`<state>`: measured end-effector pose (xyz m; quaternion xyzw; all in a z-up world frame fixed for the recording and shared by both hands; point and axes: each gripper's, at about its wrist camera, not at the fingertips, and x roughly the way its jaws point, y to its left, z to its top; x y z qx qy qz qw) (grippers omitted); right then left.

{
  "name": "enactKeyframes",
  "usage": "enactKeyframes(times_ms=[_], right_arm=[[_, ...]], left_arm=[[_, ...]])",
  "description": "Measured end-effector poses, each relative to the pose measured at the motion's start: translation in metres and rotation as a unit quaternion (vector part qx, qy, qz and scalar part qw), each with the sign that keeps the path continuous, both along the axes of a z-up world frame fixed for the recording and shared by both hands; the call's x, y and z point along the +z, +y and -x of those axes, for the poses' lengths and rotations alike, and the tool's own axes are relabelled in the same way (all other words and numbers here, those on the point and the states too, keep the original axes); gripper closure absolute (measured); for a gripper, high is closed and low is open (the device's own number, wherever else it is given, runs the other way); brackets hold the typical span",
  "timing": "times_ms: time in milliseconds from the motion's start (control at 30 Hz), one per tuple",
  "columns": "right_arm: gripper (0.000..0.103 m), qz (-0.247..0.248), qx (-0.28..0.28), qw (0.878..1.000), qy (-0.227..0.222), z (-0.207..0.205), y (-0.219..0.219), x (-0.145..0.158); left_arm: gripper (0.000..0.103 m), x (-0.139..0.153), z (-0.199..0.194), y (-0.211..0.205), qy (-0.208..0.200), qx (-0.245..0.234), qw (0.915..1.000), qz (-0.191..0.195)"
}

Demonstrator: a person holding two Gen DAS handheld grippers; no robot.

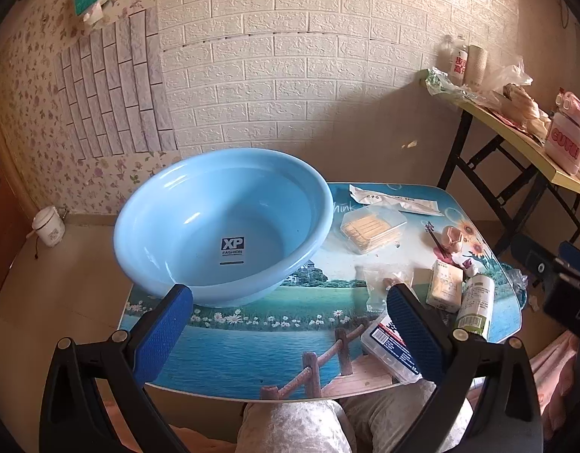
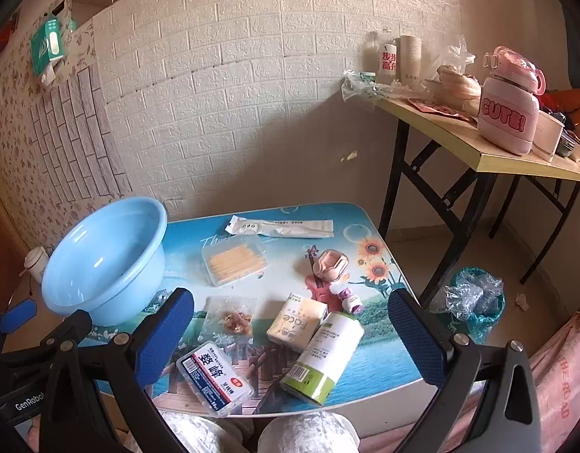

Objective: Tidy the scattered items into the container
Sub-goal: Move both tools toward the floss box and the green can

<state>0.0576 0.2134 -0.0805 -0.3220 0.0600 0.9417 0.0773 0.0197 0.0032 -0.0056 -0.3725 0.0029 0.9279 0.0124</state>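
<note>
A: Left wrist view first. The blue basin sits at about ten o'clock on the small table, nothing inside it. The left gripper hovers over the near edge with its fingers spread wide, gripping nothing.

B: And to the right of the basin?

A: At twelve to one o'clock lies a flat white sachet, and just nearer than it a clear toothpick box. Further right is a pink figurine. At three o'clock lie a yellow soap packet and a white bottle on its side, touching each other.

B: What does the right wrist view add?

A: The same basin at nine o'clock, then the left gripper's blue pad at the far left edge. The right gripper is also splayed open and holds nothing. Between its fingers lie a clear snack bag, a white labelled box at the table's near edge at six o'clock, the soap packet and the bottle, the bottle overlapping the packet's corner. The toothpick box is mid-table; the sachet is at twelve o'clock.

B: Off the table?

A: A bin with a blue liner stands on the floor at three o'clock, and a pink flask on the folding table behind.
</note>
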Motion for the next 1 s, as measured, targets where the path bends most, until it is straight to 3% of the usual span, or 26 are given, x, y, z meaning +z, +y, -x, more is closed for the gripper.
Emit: enactKeyframes(times_ms=[133, 267, 433, 667, 833, 1000], right_arm=[[0.0, -0.006, 0.016, 1.0, 0.016, -0.002, 0.012, -0.002], [0.0, -0.026, 0.02, 0.999, 0.002, 0.003, 0.024, -0.008], [0.0, -0.023, 0.062, 0.998, -0.002, 0.006, 0.035, -0.018], [0.0, -0.097, 0.131, 0.986, -0.035, 0.008, 0.035, -0.036], [0.0, -0.103, 0.206, 0.972, -0.044, 0.003, 0.043, -0.045], [0.0, -0.093, 0.292, 0.95, -0.067, 0.007, 0.05, -0.055]], left_arm=[[0.0, -0.004, 0.0, 0.006, 0.0, -0.019, 0.9998, 0.006], [0.0, -0.007, 0.0, 0.012, -0.002, -0.038, 0.9992, 0.01], [0.0, -0.015, 0.002, 0.018, -0.009, -0.07, 0.9974, 0.009], [0.0, -0.031, -0.004, 0.037, -0.011, -0.147, 0.9888, 0.024], [0.0, -0.046, -0.008, 0.054, -0.023, -0.218, 0.9757, 0.013], [0.0, -0.06, -0.006, 0.076, -0.033, -0.287, 0.9566, 0.037]])
